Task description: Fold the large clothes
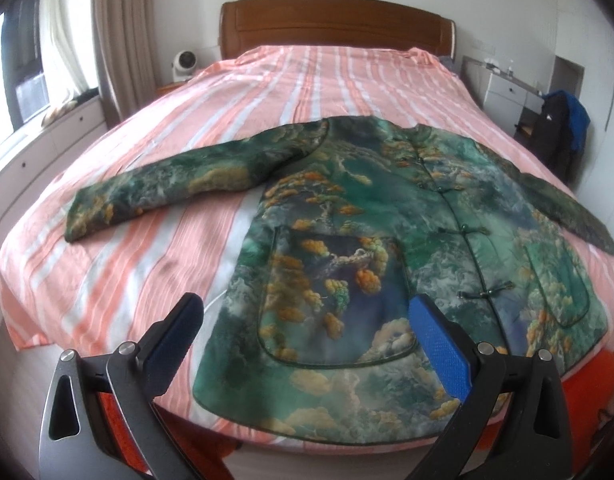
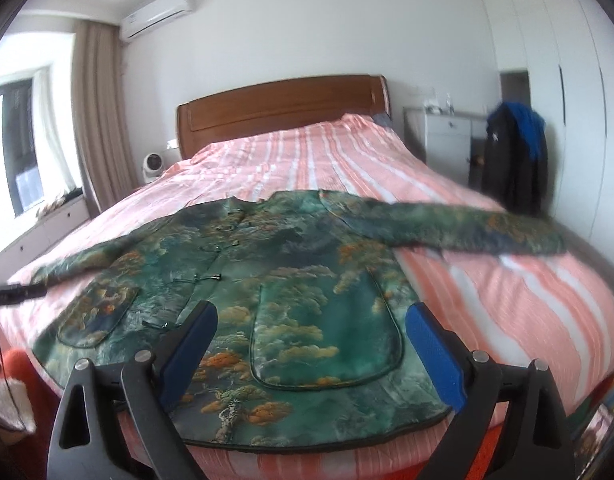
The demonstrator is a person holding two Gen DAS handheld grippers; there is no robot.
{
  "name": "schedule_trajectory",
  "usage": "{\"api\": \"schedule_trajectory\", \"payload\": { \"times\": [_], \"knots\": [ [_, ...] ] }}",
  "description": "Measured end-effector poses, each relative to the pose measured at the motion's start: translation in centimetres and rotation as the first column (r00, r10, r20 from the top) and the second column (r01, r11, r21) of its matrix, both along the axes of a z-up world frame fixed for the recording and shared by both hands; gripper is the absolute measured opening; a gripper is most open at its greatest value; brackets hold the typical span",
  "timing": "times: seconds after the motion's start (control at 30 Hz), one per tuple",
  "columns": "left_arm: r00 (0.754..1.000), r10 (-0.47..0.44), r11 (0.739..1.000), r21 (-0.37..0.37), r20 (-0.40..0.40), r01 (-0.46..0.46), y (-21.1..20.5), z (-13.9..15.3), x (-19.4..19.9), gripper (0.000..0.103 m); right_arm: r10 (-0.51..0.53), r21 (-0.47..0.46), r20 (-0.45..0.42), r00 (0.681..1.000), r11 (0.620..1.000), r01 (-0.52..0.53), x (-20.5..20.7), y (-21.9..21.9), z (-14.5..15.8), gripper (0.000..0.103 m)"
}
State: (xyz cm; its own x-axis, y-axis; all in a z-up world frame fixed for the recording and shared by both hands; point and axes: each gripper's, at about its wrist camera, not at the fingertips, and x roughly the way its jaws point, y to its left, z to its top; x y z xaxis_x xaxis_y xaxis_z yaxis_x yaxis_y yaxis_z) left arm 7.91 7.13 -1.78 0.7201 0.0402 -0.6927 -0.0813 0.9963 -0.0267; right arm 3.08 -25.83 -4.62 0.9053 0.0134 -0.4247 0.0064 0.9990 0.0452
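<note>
As seen from the left wrist, the jacket (image 1: pixel 387 240) lies flat and buttoned on the striped bed (image 1: pixel 147 272), hem at the near edge, one sleeve (image 1: pixel 159 196) stretched out to the left. Left gripper (image 1: pixel 307 320) hovers above the hem, fingers wide apart, nothing between them.

From the right wrist, the jacket (image 2: pixel 267 300) spreads across the bed (image 2: pixel 507 320), its other sleeve (image 2: pixel 467 228) reaching right. Right gripper (image 2: pixel 311 336) stands over a pocket (image 2: pixel 327 344), fingers wide apart and empty. Headboard (image 2: pixel 283 112) behind.
</note>
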Motion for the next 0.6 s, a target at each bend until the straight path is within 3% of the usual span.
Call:
{"api": "schedule_trajectory", "payload": {
  "times": [0.6],
  "knots": [
    [0.998,0.059,0.998,-0.016,0.029,-0.058,1.5,0.6,0.0,0.102,0.047,-0.018,-0.002,0.999,0.999,-0.047,-0.2,1.4,-0.9,0.094]
  ]
}}
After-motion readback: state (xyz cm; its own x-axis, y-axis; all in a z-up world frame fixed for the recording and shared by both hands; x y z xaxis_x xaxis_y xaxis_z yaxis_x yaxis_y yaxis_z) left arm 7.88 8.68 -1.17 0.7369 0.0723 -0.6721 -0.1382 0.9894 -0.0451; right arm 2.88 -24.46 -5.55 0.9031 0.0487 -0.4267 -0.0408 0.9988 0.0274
